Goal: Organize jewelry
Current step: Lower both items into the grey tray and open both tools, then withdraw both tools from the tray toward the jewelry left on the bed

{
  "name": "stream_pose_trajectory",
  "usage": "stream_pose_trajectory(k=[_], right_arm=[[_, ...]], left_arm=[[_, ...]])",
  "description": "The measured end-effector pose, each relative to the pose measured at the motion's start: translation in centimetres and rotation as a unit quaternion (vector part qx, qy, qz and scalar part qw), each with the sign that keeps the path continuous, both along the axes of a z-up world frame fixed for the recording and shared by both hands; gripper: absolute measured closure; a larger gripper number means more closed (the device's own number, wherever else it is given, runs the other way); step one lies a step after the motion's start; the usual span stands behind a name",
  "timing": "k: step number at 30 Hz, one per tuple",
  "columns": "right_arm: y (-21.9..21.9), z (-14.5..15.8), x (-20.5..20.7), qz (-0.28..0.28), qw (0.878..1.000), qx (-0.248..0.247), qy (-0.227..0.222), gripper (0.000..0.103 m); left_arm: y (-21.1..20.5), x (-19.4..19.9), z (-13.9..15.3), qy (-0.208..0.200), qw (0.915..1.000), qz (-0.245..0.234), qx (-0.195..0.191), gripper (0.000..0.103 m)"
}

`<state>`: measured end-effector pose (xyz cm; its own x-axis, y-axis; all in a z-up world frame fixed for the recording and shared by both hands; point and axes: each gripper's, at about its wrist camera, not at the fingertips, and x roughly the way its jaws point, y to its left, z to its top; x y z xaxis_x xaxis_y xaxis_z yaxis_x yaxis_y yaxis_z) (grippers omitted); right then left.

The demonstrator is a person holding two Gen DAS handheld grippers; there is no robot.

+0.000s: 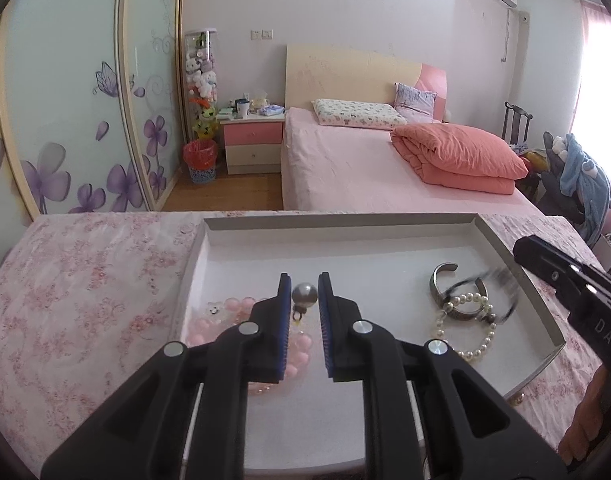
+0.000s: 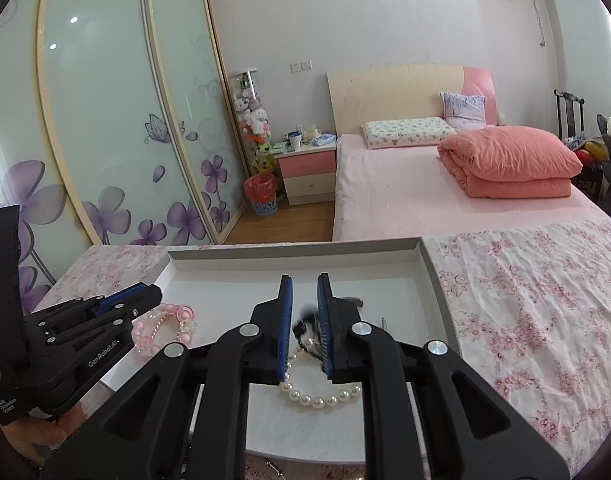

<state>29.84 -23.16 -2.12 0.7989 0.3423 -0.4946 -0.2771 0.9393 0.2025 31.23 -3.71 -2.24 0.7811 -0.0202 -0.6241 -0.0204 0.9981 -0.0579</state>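
A shallow white tray point(image 1: 385, 256) lies on the floral cloth. In the left wrist view my left gripper point(image 1: 305, 284) holds a silver pearl ring point(image 1: 304, 296) between its pads, above a pink bead bracelet point(image 1: 233, 308). A silver cuff point(image 1: 441, 280), a white pearl bracelet point(image 1: 477, 340) and a blurred black hair tie point(image 1: 493, 284) lie at the tray's right. In the right wrist view my right gripper point(image 2: 305, 286) stands open over the black hair tie point(image 2: 305, 328) and the pearl bracelet point(image 2: 321, 398). The left gripper point(image 2: 137, 296) and pink bracelet point(image 2: 165, 326) show at left.
The tray point(image 2: 429, 264) sits on a table with a pink floral cloth point(image 2: 537, 300). Behind it are a pink bed point(image 1: 365, 168) with a folded quilt point(image 1: 457, 156), a nightstand point(image 1: 253, 140) and sliding wardrobe doors point(image 1: 85, 100).
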Motion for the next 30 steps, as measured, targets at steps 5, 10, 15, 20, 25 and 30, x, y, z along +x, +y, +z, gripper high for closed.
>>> stream_pose_trajectory(k=[5, 10, 15, 20, 25, 30], right_arm=[[-1.0, 0.0, -0.7, -0.009, 1.0, -0.002, -0.005, 0.068], [-2.0, 0.1, -1.2, -0.021, 1.0, 0.001, -0.002, 0.068], [-2.4, 0.2, -2.3, -0.023, 1.0, -0.001, 0.002, 0.068], [-3.1, -0.1, -4.0, -0.022, 1.0, -0.004, 0.009, 0.068], [-3.5, -1.1, -5.8, -0.015, 0.999, -0.008, 0.028, 0.068], [-3.4, -2.3, -7.8, -0.006, 0.999, -0.017, 0.049, 0.068]], left_arm=[[0.4, -0.1, -0.2, 0.005, 1.0, -0.001, -0.007, 0.08], [1.0, -1.1, 0.2, 0.0, 1.0, 0.003, -0.005, 0.08], [1.6, -2.5, 0.8, -0.003, 0.9999, 0.01, -0.01, 0.079], [2.2, -5.1, 1.2, -0.006, 0.9999, 0.01, -0.006, 0.074], [2.4, -7.6, 1.1, -0.001, 0.9999, 0.004, -0.01, 0.073], [2.7, -9.8, 0.2, 0.006, 0.9999, 0.003, -0.014, 0.072]])
